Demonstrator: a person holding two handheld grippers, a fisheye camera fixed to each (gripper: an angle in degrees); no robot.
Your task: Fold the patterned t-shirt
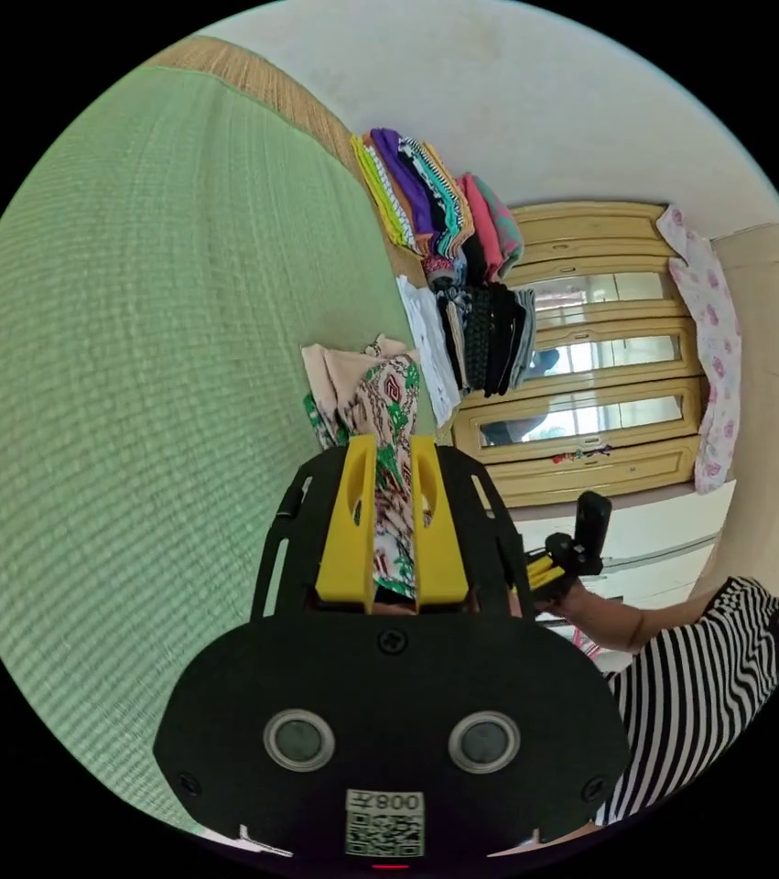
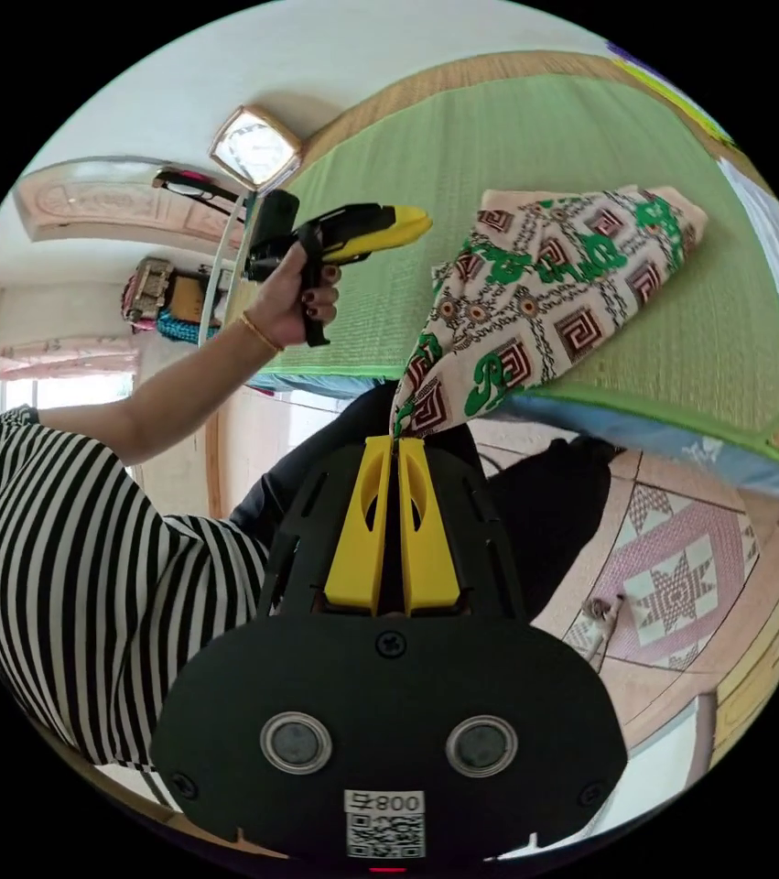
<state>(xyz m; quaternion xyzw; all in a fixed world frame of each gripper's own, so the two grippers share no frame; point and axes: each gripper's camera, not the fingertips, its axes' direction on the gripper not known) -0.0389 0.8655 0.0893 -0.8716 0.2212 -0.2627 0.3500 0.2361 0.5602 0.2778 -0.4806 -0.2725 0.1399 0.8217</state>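
Yellow fingers of both the left gripper and right gripper pinch the patterned t-shirt on the green mat.

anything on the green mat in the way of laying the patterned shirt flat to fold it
Nothing visible does. Both grippers, left gripper and right gripper, already clamp the patterned t-shirt, which partly lies on the green mat. The mat beside it looks bare; the stacked clothes sit off at its far edge.
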